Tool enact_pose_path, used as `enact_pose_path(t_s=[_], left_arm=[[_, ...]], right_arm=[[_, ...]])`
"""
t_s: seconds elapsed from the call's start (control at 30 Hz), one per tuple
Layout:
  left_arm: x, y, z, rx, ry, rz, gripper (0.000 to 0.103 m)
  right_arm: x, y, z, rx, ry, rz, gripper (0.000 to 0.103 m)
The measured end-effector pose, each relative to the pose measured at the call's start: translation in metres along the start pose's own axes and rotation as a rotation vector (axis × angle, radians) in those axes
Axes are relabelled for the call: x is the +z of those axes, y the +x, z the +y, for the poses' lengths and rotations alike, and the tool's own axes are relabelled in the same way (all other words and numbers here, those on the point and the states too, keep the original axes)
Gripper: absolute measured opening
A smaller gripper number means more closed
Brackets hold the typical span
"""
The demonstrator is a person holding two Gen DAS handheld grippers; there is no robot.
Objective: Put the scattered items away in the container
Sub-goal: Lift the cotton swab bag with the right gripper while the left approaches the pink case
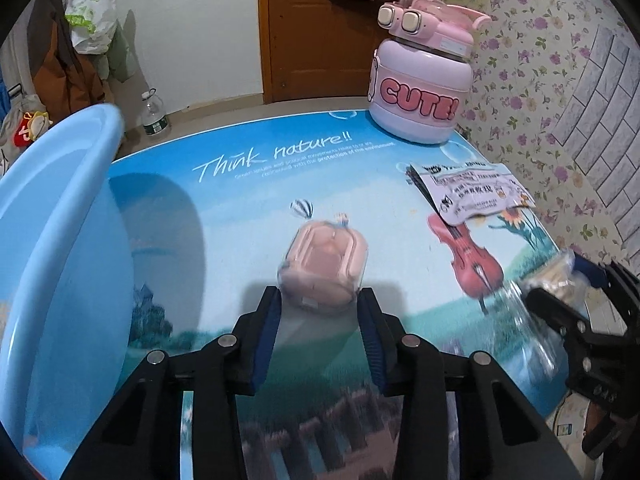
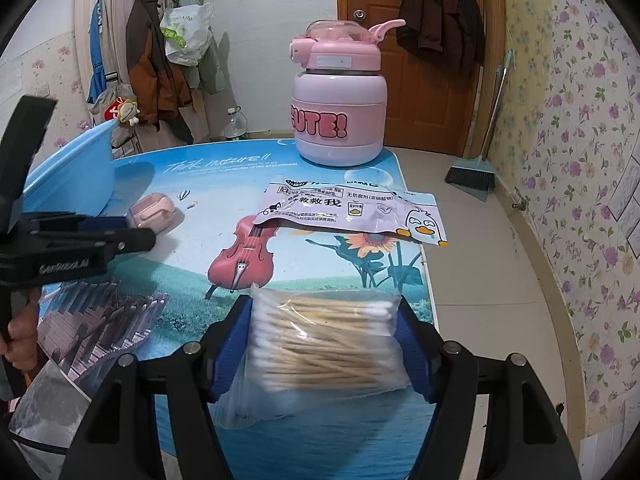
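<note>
The right gripper [image 2: 326, 344] is seen closed on a clear bag of cotton swabs [image 2: 324, 340], which is held between its blue fingers [image 2: 230, 344] over the near part of the bench [image 2: 180, 300]. The left gripper [image 1: 320, 320] is seen gripping the near end of a pink earbud case [image 1: 324, 264]. A printed snack packet [image 2: 348, 212] is laid flat further back. The blue basin [image 1: 60, 240] is placed at the left edge. A pink "CUTE!" bottle [image 2: 340, 108] is stood upright at the far edge.

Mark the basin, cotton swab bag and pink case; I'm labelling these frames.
basin [image 1: 60, 216], left wrist view, inner wall.
cotton swab bag [image 2: 324, 336], right wrist view, middle.
pink case [image 1: 324, 268], left wrist view, lid.
</note>
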State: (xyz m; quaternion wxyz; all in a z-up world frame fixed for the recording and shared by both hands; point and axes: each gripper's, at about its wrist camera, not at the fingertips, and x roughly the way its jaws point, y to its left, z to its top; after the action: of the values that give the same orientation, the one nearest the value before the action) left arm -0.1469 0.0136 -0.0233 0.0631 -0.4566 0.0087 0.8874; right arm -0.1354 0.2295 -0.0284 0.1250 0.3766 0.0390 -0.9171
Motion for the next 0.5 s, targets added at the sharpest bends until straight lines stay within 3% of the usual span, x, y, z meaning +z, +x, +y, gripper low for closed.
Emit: enact_pose_path(t_s=[0.23,0.33,0.5], left_arm=[[-0.013,-0.013,-0.003,-0.041,0.004,-0.004,0.038],[-0.006,-0.011,-0.004,-0.018,0.001,-0.02,0.051],[0.01,-0.006,-0.002,0.006,0.007,-0.046,0.059]], right_arm=[[-0.003,-0.002,0.0,0.004,0.0,0.001,0.07],[-0.002,-0.002,0.0,0.004,0.002,0.002,0.07],[-0.002,-0.002,-0.001,0.009,0.004,0.005,0.07]])
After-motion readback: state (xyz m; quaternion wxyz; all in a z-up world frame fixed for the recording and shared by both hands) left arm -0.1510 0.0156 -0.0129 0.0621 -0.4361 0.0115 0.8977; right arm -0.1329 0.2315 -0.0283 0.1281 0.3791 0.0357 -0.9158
